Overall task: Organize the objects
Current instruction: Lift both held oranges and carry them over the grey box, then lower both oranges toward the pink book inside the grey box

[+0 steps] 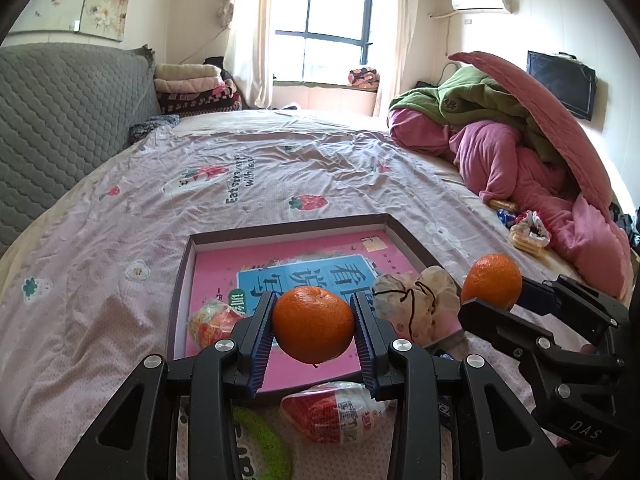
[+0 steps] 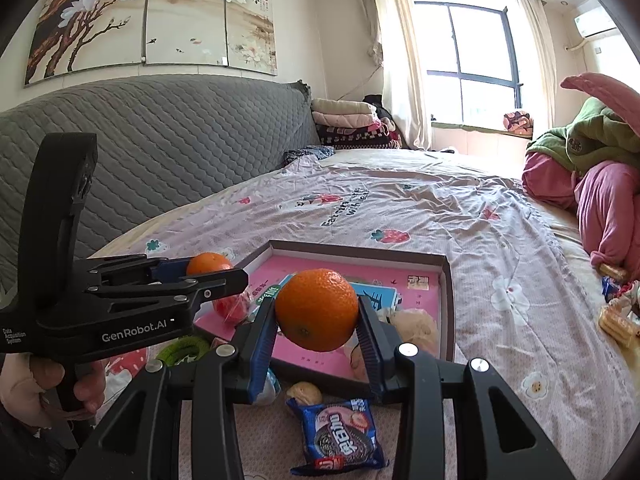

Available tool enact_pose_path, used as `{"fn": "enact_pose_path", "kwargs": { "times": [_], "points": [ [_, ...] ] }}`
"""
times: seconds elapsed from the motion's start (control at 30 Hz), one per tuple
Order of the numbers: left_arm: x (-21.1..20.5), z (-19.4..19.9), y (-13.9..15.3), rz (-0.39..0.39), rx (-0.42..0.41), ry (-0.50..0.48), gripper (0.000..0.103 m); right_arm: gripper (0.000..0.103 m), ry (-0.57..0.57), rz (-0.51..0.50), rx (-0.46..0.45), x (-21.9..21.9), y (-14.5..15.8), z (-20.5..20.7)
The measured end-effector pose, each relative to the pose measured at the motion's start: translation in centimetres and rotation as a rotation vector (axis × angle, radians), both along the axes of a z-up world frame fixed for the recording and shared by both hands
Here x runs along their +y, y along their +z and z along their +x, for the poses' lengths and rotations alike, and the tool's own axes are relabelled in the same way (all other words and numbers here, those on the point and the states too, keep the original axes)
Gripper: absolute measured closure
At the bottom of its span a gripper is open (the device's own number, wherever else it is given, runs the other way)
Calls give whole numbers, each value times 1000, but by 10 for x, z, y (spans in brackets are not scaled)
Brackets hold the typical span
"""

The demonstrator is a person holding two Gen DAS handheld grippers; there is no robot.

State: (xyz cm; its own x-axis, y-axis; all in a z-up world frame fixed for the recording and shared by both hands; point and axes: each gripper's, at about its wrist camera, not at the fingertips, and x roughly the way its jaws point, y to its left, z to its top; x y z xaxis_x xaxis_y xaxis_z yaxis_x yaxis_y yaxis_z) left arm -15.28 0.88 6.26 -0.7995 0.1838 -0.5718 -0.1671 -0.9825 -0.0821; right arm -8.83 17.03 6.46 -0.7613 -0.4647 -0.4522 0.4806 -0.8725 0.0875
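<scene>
So the whole thing sits on a big bed [image 1: 168, 208] with a pink sheet covered in strawberry prints. At about 2 o'clock in the left wrist view there's a heap of pink and green bedding [image 1: 516, 148], and at 9 o'clock a grey quilted headboard [image 1: 60, 120].

Next down in size: a shallow brown-rimmed tray [image 1: 182, 280] with a pink book or sheet lining its bottom, lying flat on the sheet at roughly 6 o'clock, right in front of both cameras. Inside it, at its near end, are a crinkly bag with red and yellow contents [image 1: 212, 320] and a pale drawstring pouch [image 1: 420, 300].

The left gripper [image 1: 314, 322] has its blue pads pinching an orange [image 1: 312, 322], held up in the air over the near end of the tray. The right gripper [image 2: 318, 316] is doing the same thing with a second orange [image 2: 316, 310], also clamped between its pads, hovering over the tray's near edge. The two sit side by side, close but apart.

Small stuff on the sheet just short of the tray: a red-and-white snack pack [image 1: 332, 412] at 6 o'clock, and a blue Oreo packet [image 2: 340, 436] also at 6 o'clock in the right wrist view.
</scene>
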Motion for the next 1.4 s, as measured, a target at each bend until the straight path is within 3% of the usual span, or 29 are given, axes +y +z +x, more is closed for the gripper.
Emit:
{"fn": "enact_pose_path", "kwargs": {
  "times": [0.8, 1.03, 1.4],
  "points": [
    [-8, -23, 5, 17, 21, -3, 65, 63, -14, 37, 17, -3, -1, -28],
    [-14, -35, -1, 35, 3, 2, 65, 63, 2, 52, -2, -8, -4, -36],
    [-5, -50, -22, 2, -52, -31, 65, 63, 22, 123, -96, -19, -30, -52]
  ]
}}
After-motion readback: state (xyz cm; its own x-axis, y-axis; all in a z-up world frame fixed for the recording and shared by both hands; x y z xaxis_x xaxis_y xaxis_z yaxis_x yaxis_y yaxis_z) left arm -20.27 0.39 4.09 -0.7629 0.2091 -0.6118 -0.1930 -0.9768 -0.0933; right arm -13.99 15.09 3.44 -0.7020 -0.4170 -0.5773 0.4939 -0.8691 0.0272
